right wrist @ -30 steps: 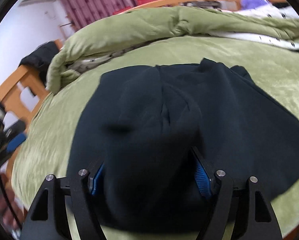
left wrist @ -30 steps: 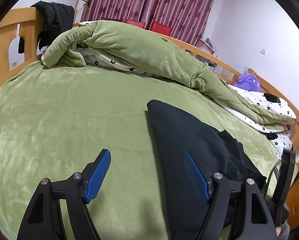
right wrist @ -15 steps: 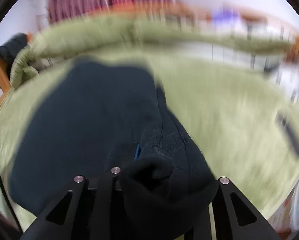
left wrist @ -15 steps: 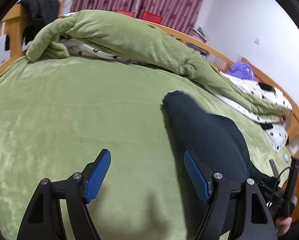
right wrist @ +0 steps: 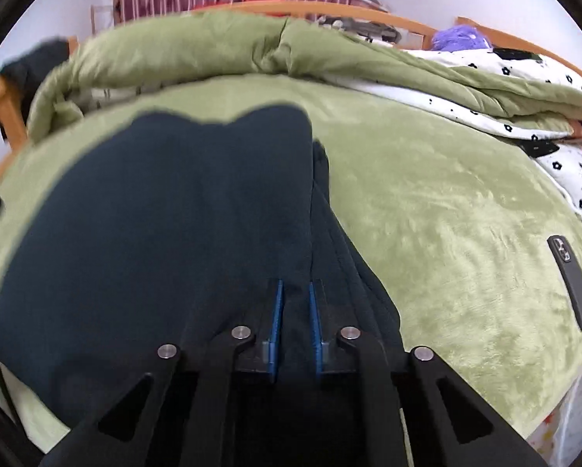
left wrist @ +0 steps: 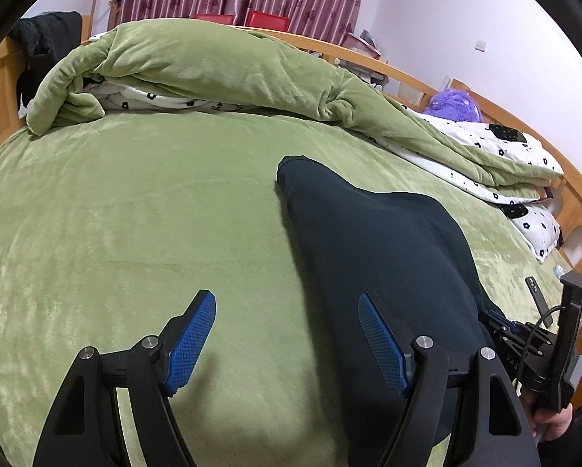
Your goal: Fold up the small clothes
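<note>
A dark navy garment (left wrist: 372,241) lies folded on the green bed cover (left wrist: 135,214). In the right wrist view the garment (right wrist: 166,214) fills the middle and left. My right gripper (right wrist: 294,292) is shut on the garment's near edge, with cloth pinched between the blue pads. My left gripper (left wrist: 287,311) is open and empty just above the bed, its right finger (left wrist: 380,334) over the garment's left edge and its left finger (left wrist: 191,330) over bare cover. The right gripper's body also shows at the lower right of the left wrist view (left wrist: 540,346).
A rolled green duvet (left wrist: 213,62) with white flowered lining lies along the far side of the bed. A wooden bed frame (left wrist: 579,202) runs behind it. A dark phone (right wrist: 571,284) lies on the cover right of the garment. A purple plush (left wrist: 452,105) sits at the back right.
My right gripper has closed from wide open onto the garment's edge and folded it over, so the garment now lies narrower. The left gripper stayed open and shifted only slightly.
</note>
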`<action>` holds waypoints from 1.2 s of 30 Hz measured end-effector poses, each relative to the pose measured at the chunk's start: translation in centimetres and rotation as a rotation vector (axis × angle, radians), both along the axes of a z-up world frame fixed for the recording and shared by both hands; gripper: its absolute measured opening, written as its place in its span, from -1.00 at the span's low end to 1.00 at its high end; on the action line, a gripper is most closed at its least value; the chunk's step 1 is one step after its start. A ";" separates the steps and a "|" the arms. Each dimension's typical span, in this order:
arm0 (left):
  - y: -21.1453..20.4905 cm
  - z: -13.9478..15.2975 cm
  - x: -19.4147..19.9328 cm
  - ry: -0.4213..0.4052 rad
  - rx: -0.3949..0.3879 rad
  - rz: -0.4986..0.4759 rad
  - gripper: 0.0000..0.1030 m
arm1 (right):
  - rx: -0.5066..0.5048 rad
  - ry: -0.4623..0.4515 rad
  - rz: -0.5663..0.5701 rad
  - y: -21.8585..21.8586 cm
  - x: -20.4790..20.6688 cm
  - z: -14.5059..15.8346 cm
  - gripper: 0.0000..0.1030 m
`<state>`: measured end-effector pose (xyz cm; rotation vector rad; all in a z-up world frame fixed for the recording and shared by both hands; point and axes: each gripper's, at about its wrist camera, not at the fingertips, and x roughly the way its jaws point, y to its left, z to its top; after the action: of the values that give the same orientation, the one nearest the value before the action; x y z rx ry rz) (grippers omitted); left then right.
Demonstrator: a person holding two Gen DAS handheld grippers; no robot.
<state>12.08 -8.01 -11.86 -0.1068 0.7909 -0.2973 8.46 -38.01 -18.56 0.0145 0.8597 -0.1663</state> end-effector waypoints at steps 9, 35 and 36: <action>-0.4 1.7 -1.4 -0.027 0.001 -0.021 0.44 | -0.064 -0.010 -0.161 -2.6 -1.7 1.3 -0.94; -2.9 11.9 -14.6 -0.168 0.129 0.001 0.57 | 0.024 -0.143 -0.061 3.5 -15.5 15.9 0.62; -2.9 12.1 -14.9 -0.170 0.133 0.003 0.57 | 0.026 -0.150 -0.069 3.6 -15.9 16.2 0.63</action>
<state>-2.81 -10.92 0.24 0.0416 0.6401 -0.2469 -7.48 -34.41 -2.34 0.0796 0.7119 -0.2159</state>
